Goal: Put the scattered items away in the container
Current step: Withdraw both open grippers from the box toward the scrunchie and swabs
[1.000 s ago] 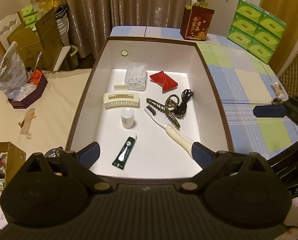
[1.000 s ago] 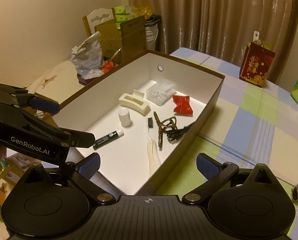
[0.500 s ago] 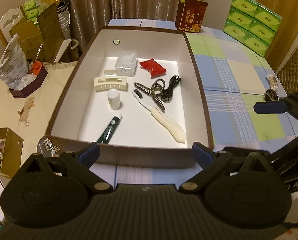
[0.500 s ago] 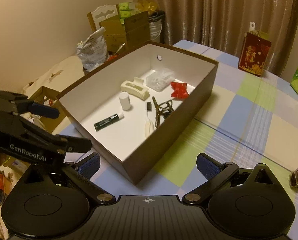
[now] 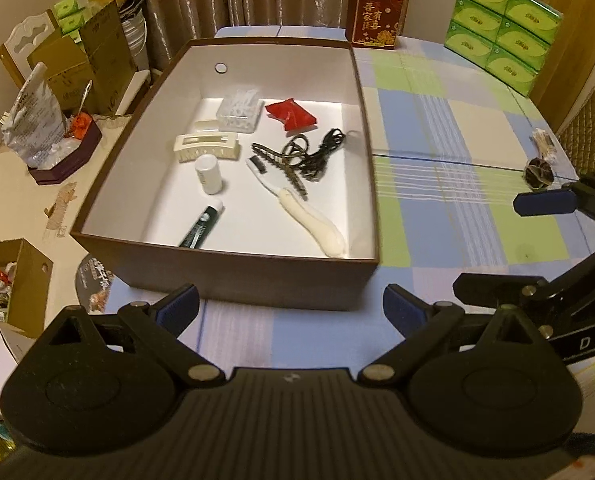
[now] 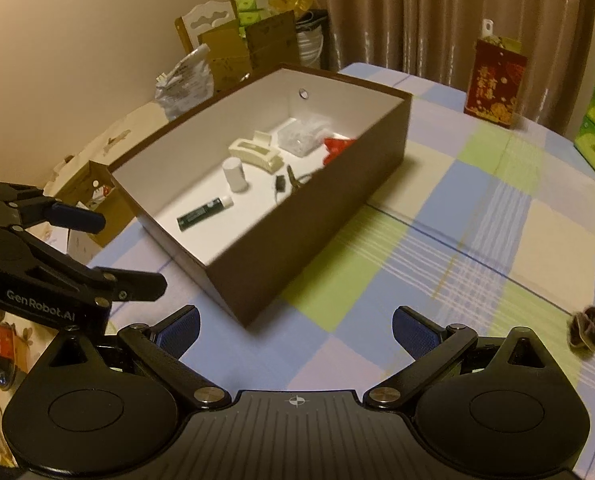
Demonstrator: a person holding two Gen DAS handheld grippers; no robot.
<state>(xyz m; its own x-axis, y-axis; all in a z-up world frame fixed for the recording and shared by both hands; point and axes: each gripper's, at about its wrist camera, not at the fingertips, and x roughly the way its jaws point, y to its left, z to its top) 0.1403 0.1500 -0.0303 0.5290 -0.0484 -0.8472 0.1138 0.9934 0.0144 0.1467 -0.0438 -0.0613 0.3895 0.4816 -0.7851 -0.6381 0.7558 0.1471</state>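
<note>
While the brown box (image 5: 241, 280) sits near the left edge of the checked tablecloth (image 5: 449, 216), you have its near wall just ahead of your left gripper (image 5: 289, 312), and a broad stretch of bare cloth runs from the box's right wall toward the table's right edge. Left of the box the table ends, with a carton (image 5: 13, 276) below and a crumpled bag (image 5: 33, 120) on a side surface.

Your left gripper's jaws are spread wide, holding nothing and touching nothing; they hang short of the box's near wall. Your right gripper (image 6: 295, 330) is likewise spread wide and empty, over the cloth off the box's near corner.

Inside the box, left to right, you see a cream hair claw (image 5: 207, 146), a small white bottle (image 5: 208, 168), a dark green tube (image 5: 201, 226), a clear plastic case (image 5: 239, 110), a cream-handled brush (image 5: 309, 220), a bronze hair clip (image 5: 281, 168), a red packet (image 5: 291, 114) and a black cord (image 5: 325, 152).

From the left wrist you see the whole box floor. From the right wrist the box's right wall hides the cord and most of the brush, but that view shows the dark round pod (image 6: 587, 330) lying loose on the cloth just right of your right gripper, well apart from the box. The left wrist also shows a small bundle (image 5: 543, 142) beyond the pod, near the table's right edge.
</note>
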